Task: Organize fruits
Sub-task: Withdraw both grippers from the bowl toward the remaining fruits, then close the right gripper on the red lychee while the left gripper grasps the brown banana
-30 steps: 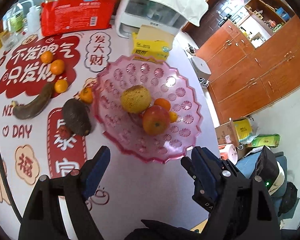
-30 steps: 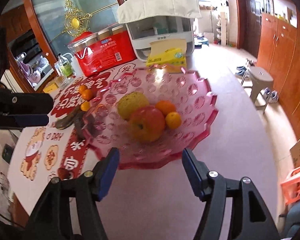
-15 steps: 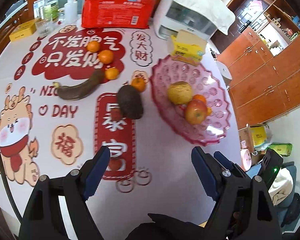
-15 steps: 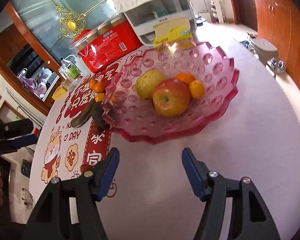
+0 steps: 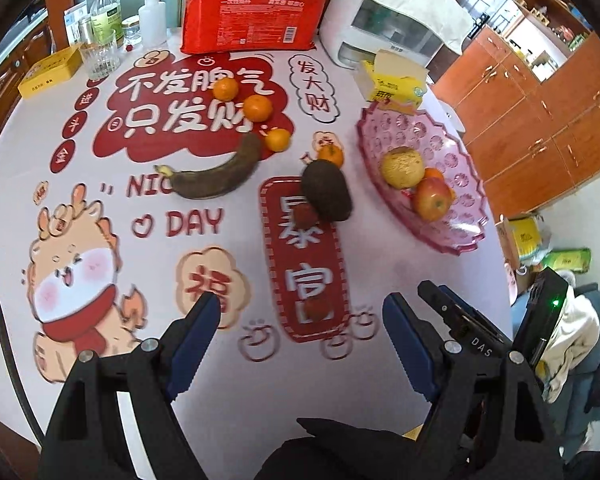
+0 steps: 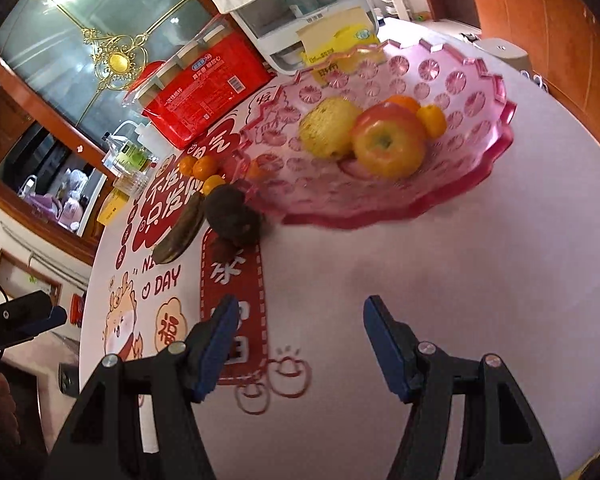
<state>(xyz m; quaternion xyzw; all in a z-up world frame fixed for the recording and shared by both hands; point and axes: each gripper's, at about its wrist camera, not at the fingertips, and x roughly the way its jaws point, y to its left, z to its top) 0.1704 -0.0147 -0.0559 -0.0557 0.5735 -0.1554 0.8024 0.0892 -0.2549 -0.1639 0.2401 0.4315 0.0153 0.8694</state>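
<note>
A pink scalloped bowl (image 5: pixel 462 220) (image 6: pixel 484 176) at the table's right holds a yellow pear (image 5: pixel 402 167), a red-yellow apple (image 6: pixel 388 144) and small oranges. Left of it on the printed cloth lie a dark avocado (image 5: pixel 326 190) (image 6: pixel 232 216), a blackened banana (image 5: pixel 216 174) (image 6: pixel 180 232), several mandarins (image 5: pixel 257 108) and two small red fruits (image 5: pixel 305 214). My left gripper (image 5: pixel 300 308) hovers open and empty above the nearer red fruit (image 5: pixel 316 307). Nearer than the bowl, over bare cloth, my right gripper (image 6: pixel 300 308) stands open with nothing between its jaws.
At the back stand a red pack of paper cups (image 5: pixel 252 20), a white appliance under a towel (image 5: pixel 388 12), a yellow tissue box (image 5: pixel 394 80), bottles and a glass (image 5: pixel 100 56). The table edge curves past the bowl, with wooden cabinets (image 5: pixel 540 112) beyond.
My left gripper has swung left, away from the bowl, to over the printed cloth. The right gripper has rolled and sunk a little; the bowl sits higher in its view. Jaws unchanged.
</note>
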